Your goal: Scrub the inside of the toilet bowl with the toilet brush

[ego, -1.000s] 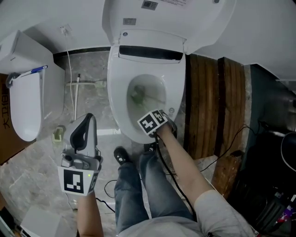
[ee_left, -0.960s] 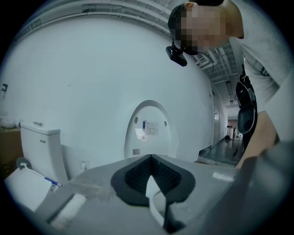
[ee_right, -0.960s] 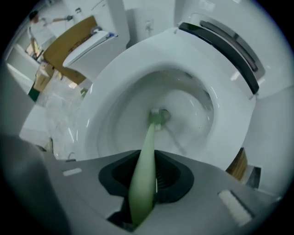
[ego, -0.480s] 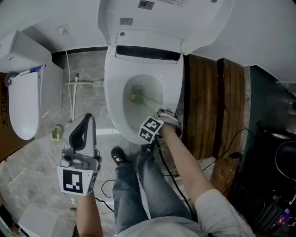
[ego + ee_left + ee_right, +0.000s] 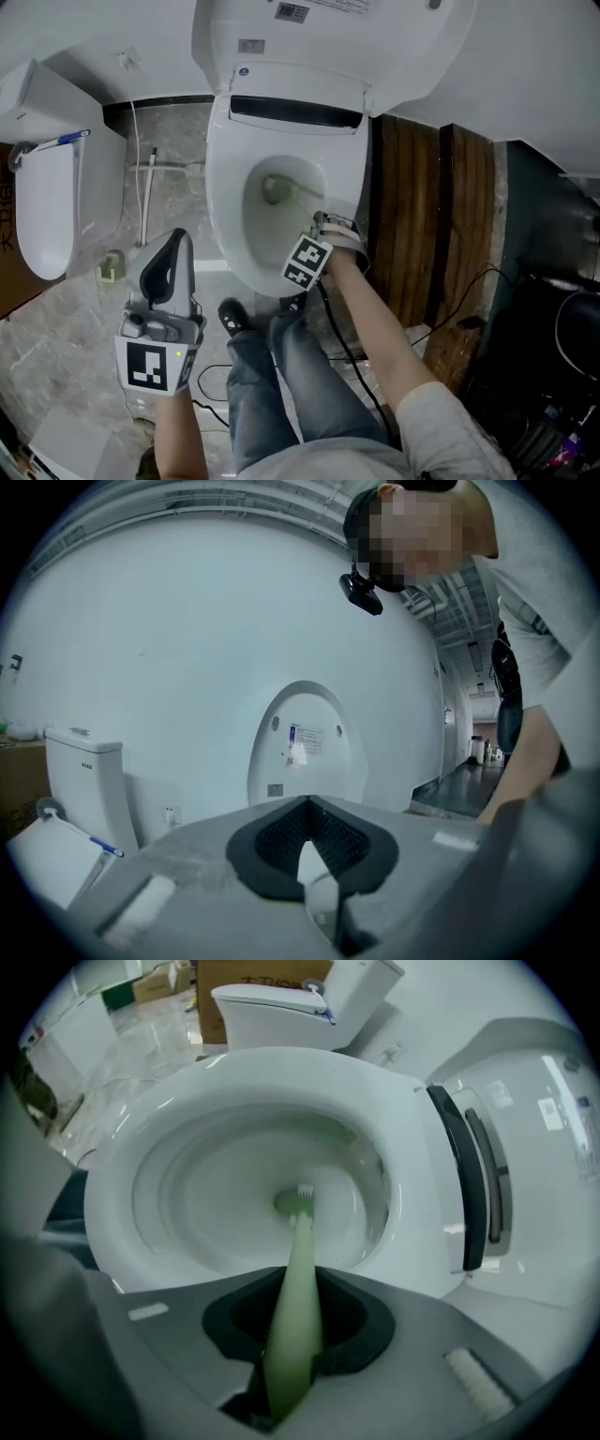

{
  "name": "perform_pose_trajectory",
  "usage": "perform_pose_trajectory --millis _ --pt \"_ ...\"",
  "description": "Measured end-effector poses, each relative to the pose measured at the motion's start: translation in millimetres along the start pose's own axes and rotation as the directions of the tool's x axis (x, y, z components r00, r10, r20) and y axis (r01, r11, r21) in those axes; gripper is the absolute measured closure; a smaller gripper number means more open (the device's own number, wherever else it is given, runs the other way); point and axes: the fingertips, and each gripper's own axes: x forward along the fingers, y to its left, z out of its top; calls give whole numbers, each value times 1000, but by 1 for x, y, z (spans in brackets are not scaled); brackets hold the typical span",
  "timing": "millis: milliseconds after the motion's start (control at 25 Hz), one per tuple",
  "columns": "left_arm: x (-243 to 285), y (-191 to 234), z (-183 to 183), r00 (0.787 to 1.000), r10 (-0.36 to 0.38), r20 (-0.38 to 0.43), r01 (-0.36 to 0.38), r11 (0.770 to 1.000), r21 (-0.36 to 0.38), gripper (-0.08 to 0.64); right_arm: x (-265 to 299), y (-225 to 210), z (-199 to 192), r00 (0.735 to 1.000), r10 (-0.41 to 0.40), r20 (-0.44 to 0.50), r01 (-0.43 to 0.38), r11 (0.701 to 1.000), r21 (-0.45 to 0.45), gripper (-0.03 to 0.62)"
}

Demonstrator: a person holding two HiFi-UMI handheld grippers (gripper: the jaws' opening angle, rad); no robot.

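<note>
The white toilet bowl (image 5: 223,225) stands open below me, its lid (image 5: 328,37) raised. A pale green toilet brush (image 5: 275,190) has its head low in the bowl near the drain. My right gripper (image 5: 326,225) hovers over the bowl's front right rim, shut on the brush handle. In the right gripper view the handle (image 5: 294,1279) runs from that gripper (image 5: 298,1326) down to the brush head (image 5: 294,1204) in the bowl (image 5: 141,1147). My left gripper (image 5: 171,251) is held over the floor left of the bowl, pointing up, shut and holding nothing; its own view shows it (image 5: 309,841) facing the raised lid (image 5: 300,752).
A second white toilet (image 5: 47,197) stands at the left with a blue-handled item on it. Dark wooden planks (image 5: 422,216) lie right of the bowl. Cables (image 5: 469,281) trail over the floor. The person's legs and a black shoe (image 5: 231,317) are just before the bowl.
The right gripper has shifted slightly right along the rim, and the brush head has slid toward the back of the bowl. The left gripper has stayed put.
</note>
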Motion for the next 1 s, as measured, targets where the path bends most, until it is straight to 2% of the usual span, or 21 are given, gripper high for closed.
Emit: perform_pose_trajectory --millis 120,280,400,600,680,760,1000 --pt "3 -1 0 1000 11 -3 -11 1000 0 560 0 -15 7 998 -62 32 66 990 -128 517" --pt "5 1 2 999 37 2 -37 999 -2 560 1 -29 16 990 -119 73 136 945 -298 515" --pt "6 1 7 999 42 18 -41 999 -9 560 7 -38 14 988 -148 47 155 920 -359 517" --pt "6 0 17 996 44 71 -44 999 -9 560 14 -46 0 986 -163 -38 138 918 -371 517" --pt "5 1 15 997 58 49 -58 998 -6 560 17 -44 -7 985 -153 -78 114 924 -365 517" --pt "3 2 9 998 69 14 -69 998 1 560 18 -40 -14 985 -129 -118 80 933 -350 517" --pt "1 -3 9 998 60 8 -60 998 14 560 19 -21 -30 980 -15 -198 -36 968 -248 517"
